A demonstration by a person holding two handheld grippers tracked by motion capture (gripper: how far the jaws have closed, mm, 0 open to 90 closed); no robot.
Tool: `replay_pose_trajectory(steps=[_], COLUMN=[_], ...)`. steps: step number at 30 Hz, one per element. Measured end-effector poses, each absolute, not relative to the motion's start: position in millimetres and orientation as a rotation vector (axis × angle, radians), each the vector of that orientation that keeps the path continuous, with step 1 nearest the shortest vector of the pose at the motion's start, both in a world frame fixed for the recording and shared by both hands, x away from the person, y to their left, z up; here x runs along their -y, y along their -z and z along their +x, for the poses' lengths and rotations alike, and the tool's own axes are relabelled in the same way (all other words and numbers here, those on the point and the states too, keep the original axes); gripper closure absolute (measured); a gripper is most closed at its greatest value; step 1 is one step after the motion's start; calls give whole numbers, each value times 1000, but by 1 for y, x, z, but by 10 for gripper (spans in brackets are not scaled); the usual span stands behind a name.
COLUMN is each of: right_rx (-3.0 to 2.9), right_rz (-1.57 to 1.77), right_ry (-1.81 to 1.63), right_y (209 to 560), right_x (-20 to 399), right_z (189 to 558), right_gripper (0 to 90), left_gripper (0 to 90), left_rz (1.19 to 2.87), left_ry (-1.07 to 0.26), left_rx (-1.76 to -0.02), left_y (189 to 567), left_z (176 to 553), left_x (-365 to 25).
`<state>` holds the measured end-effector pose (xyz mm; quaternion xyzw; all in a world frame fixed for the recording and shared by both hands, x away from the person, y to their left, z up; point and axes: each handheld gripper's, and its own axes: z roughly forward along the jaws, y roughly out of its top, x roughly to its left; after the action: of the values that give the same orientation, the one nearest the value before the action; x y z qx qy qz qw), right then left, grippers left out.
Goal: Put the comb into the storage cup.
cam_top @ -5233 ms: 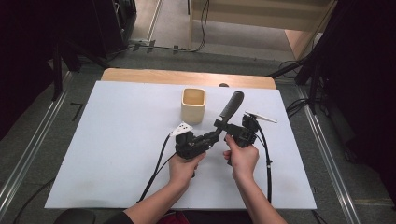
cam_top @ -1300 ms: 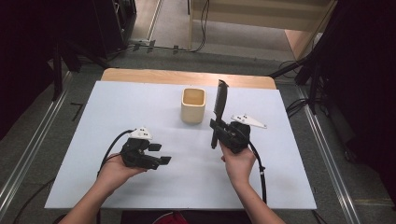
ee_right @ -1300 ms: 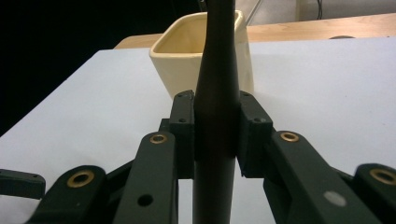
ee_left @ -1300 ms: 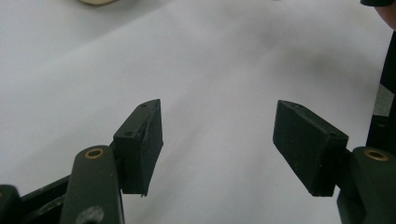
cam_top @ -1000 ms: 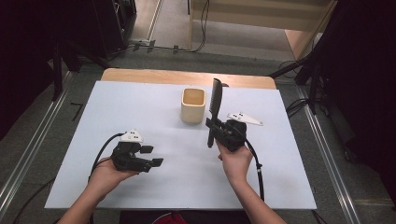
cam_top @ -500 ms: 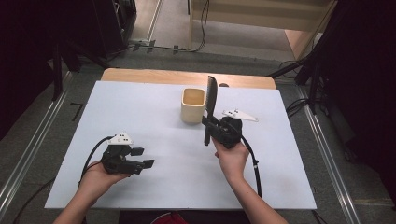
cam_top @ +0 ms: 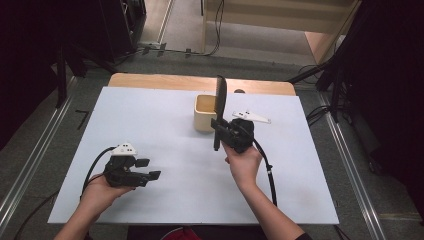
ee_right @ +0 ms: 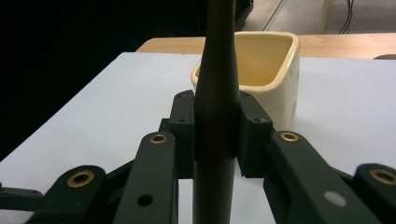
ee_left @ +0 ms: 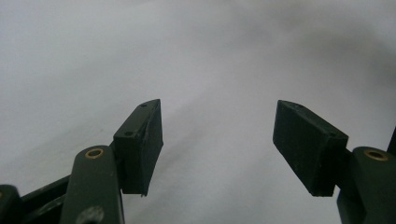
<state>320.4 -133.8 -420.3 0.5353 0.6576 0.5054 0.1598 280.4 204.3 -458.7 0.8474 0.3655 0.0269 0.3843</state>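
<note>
We've got the right gripper (cam_top: pixel 218 131) clamped on the black spatula (cam_top: pixel 220 102), holding it upright just beside the cream cup (cam_top: pixel 204 111) near the far side of the white surface (cam_top: pixel 165 125). Left gripper (cam_top: pixel 150 169) sits wide open, empty. Risk we see: the handle clipping the cup's rim and tipping it over.

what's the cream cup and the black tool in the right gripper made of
Cup: looks like glazed ceramic or glossy plastic; thick rounded rim with a soft sheen. Black tool: probably matte plastic or rubber, smooth and dull. Neither is certain.
</note>
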Motion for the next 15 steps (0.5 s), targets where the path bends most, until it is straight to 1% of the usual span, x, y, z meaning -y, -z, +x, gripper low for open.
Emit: replay_pose_trajectory(steps=[15], right_rx=[-1848], right_rz=[1546], right_ry=[-1469], right_y=[406], right_x=[134], right_z=[339], right_gripper=[700], left_gripper=[343], left_rz=[2167], left_ry=[-79], left_rx=[-938], left_y=[461], left_z=[282], left_x=[-205])
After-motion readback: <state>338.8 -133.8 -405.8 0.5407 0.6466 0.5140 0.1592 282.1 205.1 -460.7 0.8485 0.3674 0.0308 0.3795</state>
